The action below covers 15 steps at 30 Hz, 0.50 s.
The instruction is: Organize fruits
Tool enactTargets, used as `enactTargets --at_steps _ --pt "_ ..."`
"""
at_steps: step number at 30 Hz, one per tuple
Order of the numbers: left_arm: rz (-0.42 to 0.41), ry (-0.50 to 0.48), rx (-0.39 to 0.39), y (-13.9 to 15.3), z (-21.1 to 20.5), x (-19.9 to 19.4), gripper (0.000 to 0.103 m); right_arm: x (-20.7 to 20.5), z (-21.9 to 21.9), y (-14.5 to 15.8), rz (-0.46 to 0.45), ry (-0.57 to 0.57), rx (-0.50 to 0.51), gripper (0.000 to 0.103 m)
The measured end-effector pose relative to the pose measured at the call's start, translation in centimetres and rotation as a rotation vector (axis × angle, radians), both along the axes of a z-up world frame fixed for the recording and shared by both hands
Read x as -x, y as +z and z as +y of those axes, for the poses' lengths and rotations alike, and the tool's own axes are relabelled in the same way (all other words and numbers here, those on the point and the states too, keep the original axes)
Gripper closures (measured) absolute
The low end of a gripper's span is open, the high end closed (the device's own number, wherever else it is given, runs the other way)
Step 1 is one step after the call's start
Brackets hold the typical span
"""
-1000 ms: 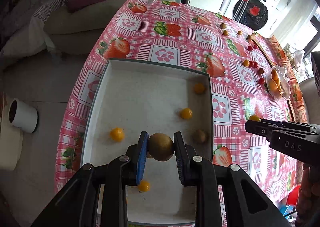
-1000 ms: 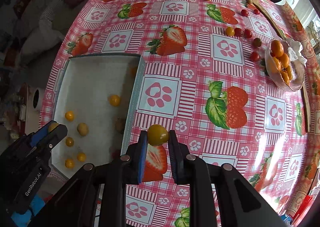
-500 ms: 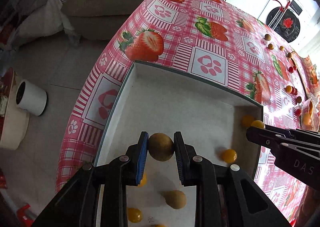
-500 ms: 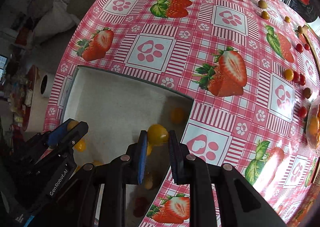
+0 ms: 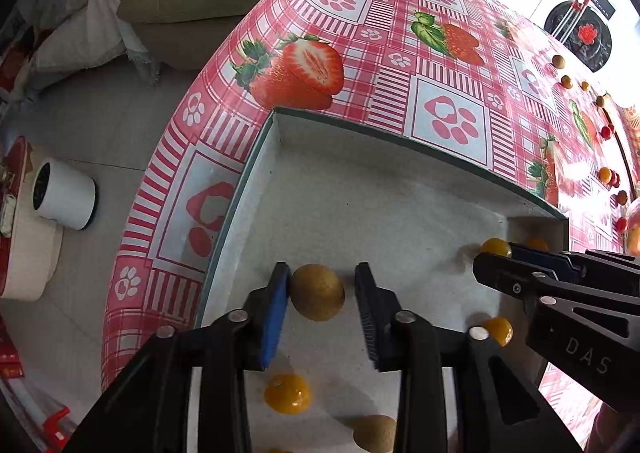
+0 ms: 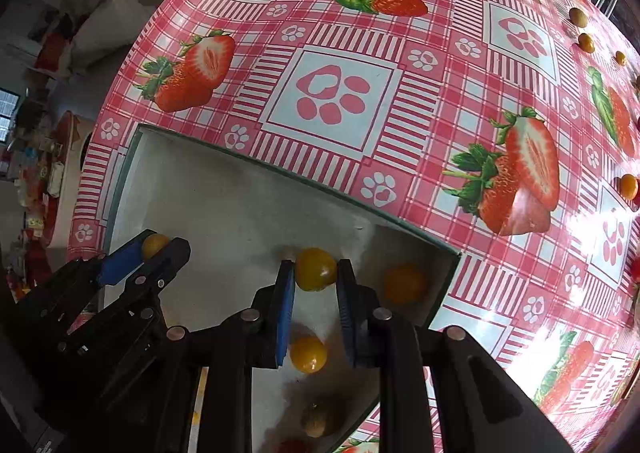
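Both fruits now over the box, off the tablecloth since a second ago. Item one: brown-gold fruit (image 5: 317, 292), lower centre of the left view; left gripper (image 5: 322, 293) has widened, right pad clear of it. Item two: yellow tomato (image 6: 315, 269), lower centre of the right view, right gripper (image 6: 316, 273) narrow around it, a slight gap on one side. White box (image 5: 400, 141) beneath both. I'd spread the fingers gradually and lift straight, so neither fruit rolls into its neighbours.

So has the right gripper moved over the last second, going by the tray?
Yes. The right gripper, with its yellow fruit, went from over the tablecloth beside the tray leftward across its right wall, and now sits above its floor.
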<state>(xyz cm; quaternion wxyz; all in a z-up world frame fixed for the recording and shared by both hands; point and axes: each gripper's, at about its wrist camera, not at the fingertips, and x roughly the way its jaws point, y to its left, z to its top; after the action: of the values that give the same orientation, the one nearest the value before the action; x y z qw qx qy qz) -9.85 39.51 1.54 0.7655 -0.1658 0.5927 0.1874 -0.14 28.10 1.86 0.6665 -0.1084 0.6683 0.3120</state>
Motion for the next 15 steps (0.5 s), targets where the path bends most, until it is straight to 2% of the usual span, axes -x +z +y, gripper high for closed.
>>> enactTargets --at_steps 1,2,5,9,14,15 --pt "-0.005 0.007 -0.014 0.2 -0.1 0.1 0.034 0.1 0.0 0.0 0.004 0.002 -0.002 0.077" --pt "-0.012 0.014 -0.043 0.5 -0.2 0.2 0.033 0.1 -0.1 0.0 0.013 -0.002 -0.002 0.073" --pt "-0.014 0.004 -0.033 0.9 -0.4 0.3 0.033 0.1 -0.8 0.4 0.016 -0.026 -0.008 0.061" --pt "-0.017 -0.007 -0.052 2.3 -0.9 1.0 0.033 0.8 -2.1 2.0 0.005 -0.046 -0.033 0.052" --pt "-0.016 -0.019 -0.04 4.0 -2.3 3.3 0.033 2.6 -4.1 4.3 -0.015 -0.062 -0.058 0.024" --pt "-0.014 -0.024 -0.04 4.2 -2.8 3.7 0.033 3.0 -4.4 4.6 -0.018 -0.064 -0.053 0.023"
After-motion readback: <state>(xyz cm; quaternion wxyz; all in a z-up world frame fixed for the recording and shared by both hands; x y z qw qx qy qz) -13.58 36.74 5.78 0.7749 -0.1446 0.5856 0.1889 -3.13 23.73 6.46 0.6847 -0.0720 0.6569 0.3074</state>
